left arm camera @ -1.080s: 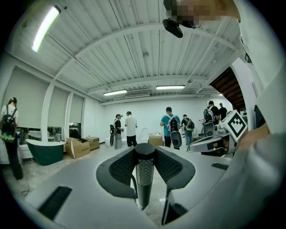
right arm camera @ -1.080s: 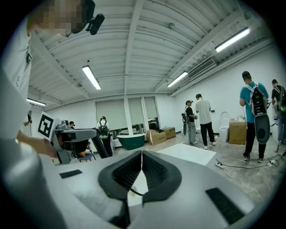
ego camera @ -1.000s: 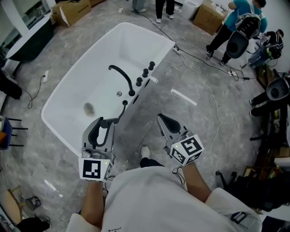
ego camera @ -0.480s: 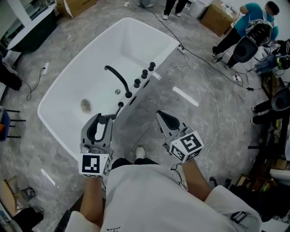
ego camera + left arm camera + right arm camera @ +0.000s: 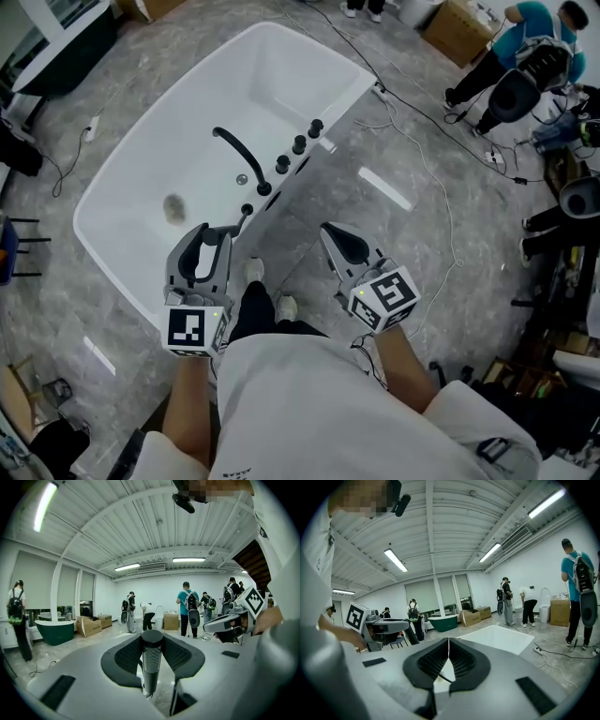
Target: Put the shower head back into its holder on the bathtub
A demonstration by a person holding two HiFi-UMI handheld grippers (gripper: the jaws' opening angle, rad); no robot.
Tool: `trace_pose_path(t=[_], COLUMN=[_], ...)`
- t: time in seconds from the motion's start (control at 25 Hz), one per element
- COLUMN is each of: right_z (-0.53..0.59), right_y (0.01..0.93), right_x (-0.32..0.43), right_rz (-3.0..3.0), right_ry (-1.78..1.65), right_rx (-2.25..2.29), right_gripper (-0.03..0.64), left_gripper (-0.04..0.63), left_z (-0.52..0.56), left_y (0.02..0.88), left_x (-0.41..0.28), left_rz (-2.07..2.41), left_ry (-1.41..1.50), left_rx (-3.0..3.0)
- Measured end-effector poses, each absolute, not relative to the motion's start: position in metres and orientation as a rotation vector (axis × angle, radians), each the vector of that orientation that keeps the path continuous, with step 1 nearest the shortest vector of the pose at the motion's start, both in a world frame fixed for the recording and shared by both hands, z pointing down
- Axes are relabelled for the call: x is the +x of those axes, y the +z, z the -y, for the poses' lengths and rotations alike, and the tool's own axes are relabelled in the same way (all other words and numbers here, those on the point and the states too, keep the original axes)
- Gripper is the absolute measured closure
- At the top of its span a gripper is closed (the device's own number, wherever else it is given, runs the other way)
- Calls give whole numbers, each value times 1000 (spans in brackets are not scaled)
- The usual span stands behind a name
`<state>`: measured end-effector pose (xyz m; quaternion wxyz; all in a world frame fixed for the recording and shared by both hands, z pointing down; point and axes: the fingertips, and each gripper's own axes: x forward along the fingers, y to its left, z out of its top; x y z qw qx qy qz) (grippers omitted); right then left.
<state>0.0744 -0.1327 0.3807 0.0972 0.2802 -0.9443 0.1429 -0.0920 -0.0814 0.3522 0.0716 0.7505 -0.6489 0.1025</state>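
Fingers of the left gripper clamp the shower head, its long axis upright between them. The holder, judged to be the small black fitting on the bathtub rim, lies just ahead. The right gripper, closed and empty, is farther from that rim.

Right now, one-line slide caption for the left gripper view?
Left gripper clamped on the upright black cylindrical shower head, with a white workshop hall and dark green bathtub beyond.

Glossy bathtub, marbled stone floor
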Motion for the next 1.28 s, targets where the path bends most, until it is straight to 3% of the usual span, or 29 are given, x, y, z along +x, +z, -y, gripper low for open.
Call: trace_pose_path(t=[1.28], right_z=[205], right_y=[455], right_x=[-13], right_rz=[2635], right_ry=[581], right_rx=[844], right_gripper=[598], left_gripper=[453], left_z=[174], left_y=[475], left_x=[-146], left_rz=[1666], left_ry=[433], left_rx=[2208])
